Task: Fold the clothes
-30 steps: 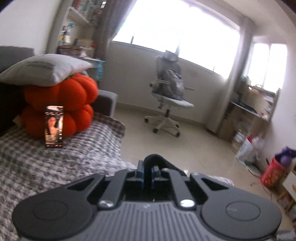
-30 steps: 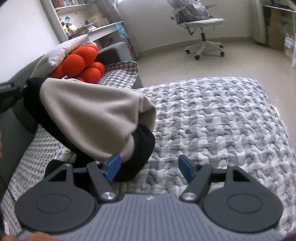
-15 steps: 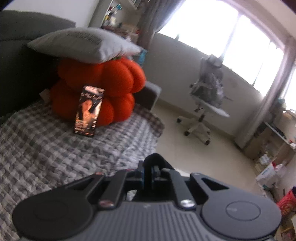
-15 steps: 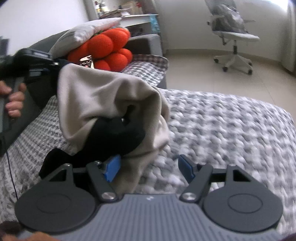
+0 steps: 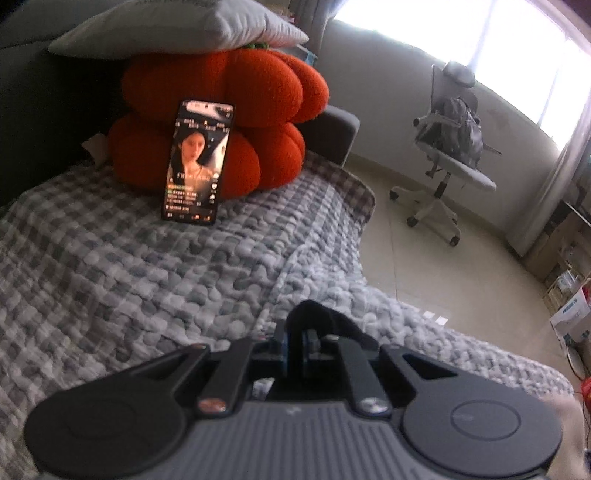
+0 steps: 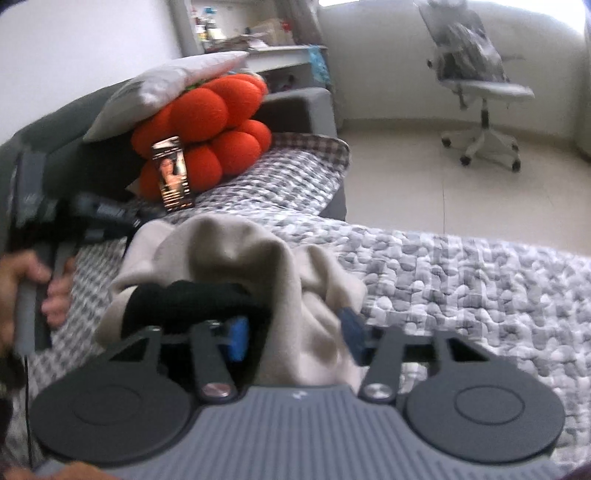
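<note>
A beige garment [image 6: 236,251] with a black cuff [image 6: 192,295] lies bunched on the grey checked blanket [image 6: 461,280], right in front of my right gripper [image 6: 295,332]. Its jaws are closing, with a fold of beige cloth between the blue pads [image 6: 238,338]; I cannot see them pinching it. My left gripper [image 5: 293,341] is shut on a loop of the garment's black fabric [image 5: 317,314]. In the right wrist view the left gripper [image 6: 107,214] reaches in from the left at the garment's far edge, held by a hand [image 6: 22,280].
Orange pumpkin cushions [image 5: 221,122] under a grey pillow [image 5: 177,29] stand at the sofa's far end, and a lit phone [image 5: 195,162] leans on them. Beyond the blanket's edge [image 5: 364,206] are bare floor and an office chair [image 5: 450,147].
The right jaws have narrowed around the beige cloth, which has sunk and bunched closer. The left gripper has dropped and swung towards the cushions, still clamped on black fabric.
</note>
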`<state>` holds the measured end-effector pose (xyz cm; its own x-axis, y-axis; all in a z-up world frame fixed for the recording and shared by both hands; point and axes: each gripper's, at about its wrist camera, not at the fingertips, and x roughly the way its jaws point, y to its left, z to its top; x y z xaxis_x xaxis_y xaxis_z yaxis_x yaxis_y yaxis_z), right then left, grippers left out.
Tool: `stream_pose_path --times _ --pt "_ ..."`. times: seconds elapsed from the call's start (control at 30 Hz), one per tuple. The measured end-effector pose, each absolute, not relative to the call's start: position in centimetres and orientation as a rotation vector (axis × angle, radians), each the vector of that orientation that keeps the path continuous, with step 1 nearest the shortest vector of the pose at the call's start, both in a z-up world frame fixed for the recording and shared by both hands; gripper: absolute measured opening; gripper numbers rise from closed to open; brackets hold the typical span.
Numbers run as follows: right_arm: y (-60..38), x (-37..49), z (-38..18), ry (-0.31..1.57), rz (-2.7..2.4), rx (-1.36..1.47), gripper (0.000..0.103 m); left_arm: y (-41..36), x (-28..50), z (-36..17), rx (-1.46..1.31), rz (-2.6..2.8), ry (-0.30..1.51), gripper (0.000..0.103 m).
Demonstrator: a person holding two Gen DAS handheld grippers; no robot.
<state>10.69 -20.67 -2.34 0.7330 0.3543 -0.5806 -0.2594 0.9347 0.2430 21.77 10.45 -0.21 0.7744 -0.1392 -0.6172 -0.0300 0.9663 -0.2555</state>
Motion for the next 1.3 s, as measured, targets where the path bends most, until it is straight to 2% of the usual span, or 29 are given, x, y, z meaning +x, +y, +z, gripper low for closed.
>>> stream_pose_path --times 0.03,0.13,0.4,0.53,0.63,0.77,0.83,1.03,1.13,1.3 --pt "-20.9 11.5 -2.6 0.679 0.325 0.167 0.037 10.5 22.0 -0.6 -0.258 -0.059 0.692 0.007" --pt "-22.0 13.1 -3.5 0.703 0.287 0.217 0.029 10.7 22.6 -1.8 -0.258 -0.06 0.718 0.007" --pt "-26.5 16.1 -5.4 0.791 0.157 0.469 0.028 9.8 22.9 -4.6 -0.197 -0.096 0.773 0.01" --pt "-27.3 15.6 -5.4 0.8 0.11 0.462 0.027 9.0 22.2 -4.8 -0.127 -0.105 0.758 0.013" --pt "-27.7 14.7 -5.0 0.797 0.12 0.468 0.036 8.6 21.6 -4.5 -0.085 -0.115 0.76 0.019" --pt "-28.2 13.4 -4.0 0.797 0.131 0.477 0.046 8.5 20.5 -3.8 -0.063 -0.132 0.775 0.043" --pt "-28.5 12.5 -3.4 0.795 0.142 0.475 0.052 8.4 19.8 -3.5 -0.045 -0.134 0.778 0.044" --pt "-27.4 10.1 -1.4 0.786 0.197 0.444 0.059 8.5 17.2 -2.2 -0.048 -0.135 0.8 0.053" --pt "-26.0 9.1 -0.6 0.79 0.236 0.429 0.059 8.3 15.9 -1.5 -0.075 -0.174 0.821 0.065" --pt "-23.3 7.2 0.1 0.806 0.322 0.429 0.059 7.1 13.8 -1.1 -0.148 -0.284 0.871 0.066"
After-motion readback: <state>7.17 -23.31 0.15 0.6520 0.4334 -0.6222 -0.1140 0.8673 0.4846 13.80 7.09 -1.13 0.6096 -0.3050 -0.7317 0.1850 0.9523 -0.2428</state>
